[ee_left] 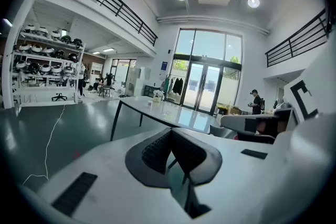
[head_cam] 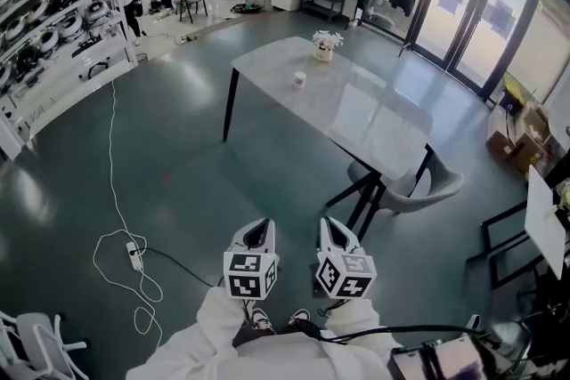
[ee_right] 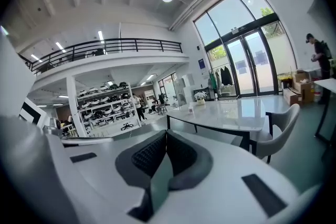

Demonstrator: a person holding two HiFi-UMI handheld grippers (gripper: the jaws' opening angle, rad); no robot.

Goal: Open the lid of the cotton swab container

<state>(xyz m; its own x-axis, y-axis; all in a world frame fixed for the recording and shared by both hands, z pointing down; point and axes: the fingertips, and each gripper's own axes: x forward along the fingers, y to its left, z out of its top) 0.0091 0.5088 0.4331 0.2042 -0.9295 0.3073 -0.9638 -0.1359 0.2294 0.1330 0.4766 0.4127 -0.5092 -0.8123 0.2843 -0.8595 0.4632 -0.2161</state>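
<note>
A small white cotton swab container point(head_cam: 299, 79) stands on the pale marble-top table point(head_cam: 356, 116), well ahead of me, with its lid on as far as I can tell at this distance. It is a tiny shape in the left gripper view point(ee_left: 149, 103) and the right gripper view point(ee_right: 190, 109). My left gripper point(head_cam: 258, 236) and right gripper point(head_cam: 334, 234) are held side by side close to my body, far short of the table. Both are shut with nothing between the pads point(ee_left: 157, 150) point(ee_right: 149, 155).
A vase of white flowers point(head_cam: 326, 45) stands beyond the container. A grey chair point(head_cam: 419, 187) sits at the table's near right end. A white cable and power strip point(head_cam: 134, 255) lie on the floor to my left. Shelving point(head_cam: 53, 31) lines the left wall.
</note>
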